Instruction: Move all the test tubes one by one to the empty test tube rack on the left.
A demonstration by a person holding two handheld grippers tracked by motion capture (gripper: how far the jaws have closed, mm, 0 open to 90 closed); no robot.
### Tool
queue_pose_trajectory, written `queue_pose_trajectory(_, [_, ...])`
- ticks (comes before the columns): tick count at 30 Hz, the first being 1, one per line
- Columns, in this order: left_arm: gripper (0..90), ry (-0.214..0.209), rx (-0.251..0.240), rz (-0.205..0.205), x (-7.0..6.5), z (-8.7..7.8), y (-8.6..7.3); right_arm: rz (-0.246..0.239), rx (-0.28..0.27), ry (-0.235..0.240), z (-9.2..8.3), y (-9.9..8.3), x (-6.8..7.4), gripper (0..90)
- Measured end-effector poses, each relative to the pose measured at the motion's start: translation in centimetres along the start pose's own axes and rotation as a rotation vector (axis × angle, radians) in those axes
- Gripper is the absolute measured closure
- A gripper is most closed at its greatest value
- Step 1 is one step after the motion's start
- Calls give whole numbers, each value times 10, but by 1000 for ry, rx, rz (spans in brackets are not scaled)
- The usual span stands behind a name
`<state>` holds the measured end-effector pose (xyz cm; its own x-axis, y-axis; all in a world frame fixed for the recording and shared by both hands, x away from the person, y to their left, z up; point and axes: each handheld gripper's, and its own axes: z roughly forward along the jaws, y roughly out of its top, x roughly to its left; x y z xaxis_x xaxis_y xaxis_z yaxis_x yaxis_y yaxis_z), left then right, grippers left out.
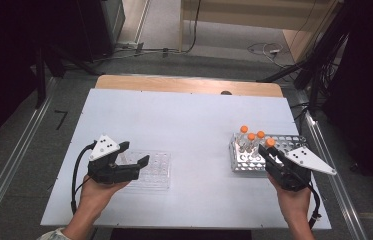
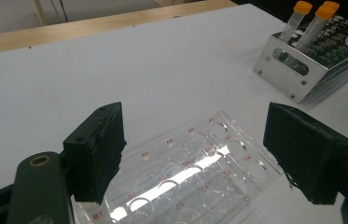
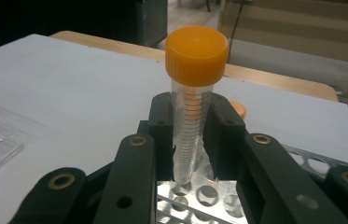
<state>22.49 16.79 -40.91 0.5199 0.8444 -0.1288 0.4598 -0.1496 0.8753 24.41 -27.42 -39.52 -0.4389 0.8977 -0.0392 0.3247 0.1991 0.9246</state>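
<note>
Right gripper [image 3: 188,140] clamped on a clear tube with an orange cap [image 3: 195,93], fingers [image 3: 160,135] closed snug against both sides of the graduated barrel, tip sitting just above the holes of the metal rack [image 1: 284,145] at the right side of the white surface [image 1: 189,125]. Looks like mid-lift or mid-insert, can't say which from this. Either way: best to keep the tube dead vertical so it clears the hole without scraping, keep the squeeze below the cap rather than on it, and go slow near the three other orange-capped tubes [image 1: 251,136] standing at the rack's left end, pretty close by. Left gripper [image 2: 195,154] wide open, holding nothing, fingers [image 2: 97,149] hanging over either side of the clear plastic well plate [image 2: 185,172] lying flat on the surface, well apart from the rack. Probably smart to pin that plate if anything's headed there, since light clear plastic likely slides easy. Readable stuff: small red well codes on the plate, A3, A4, A5 along one row, B1 and C3 nearer the camera, rest too blurry. Fine graduation lines on the tube, numbers not legible. No brand spotted anywhere.
</note>
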Motion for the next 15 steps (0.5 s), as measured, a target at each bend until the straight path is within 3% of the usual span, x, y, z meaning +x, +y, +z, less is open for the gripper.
queue_pose_trajectory(6, [220,-21,2,10,-8,6,2,-19,11,62,3,1,17,720])
queue_pose_trajectory(15, [237,-50,11,22,-16,16,2,-54,70,156,24,-7,46,720])
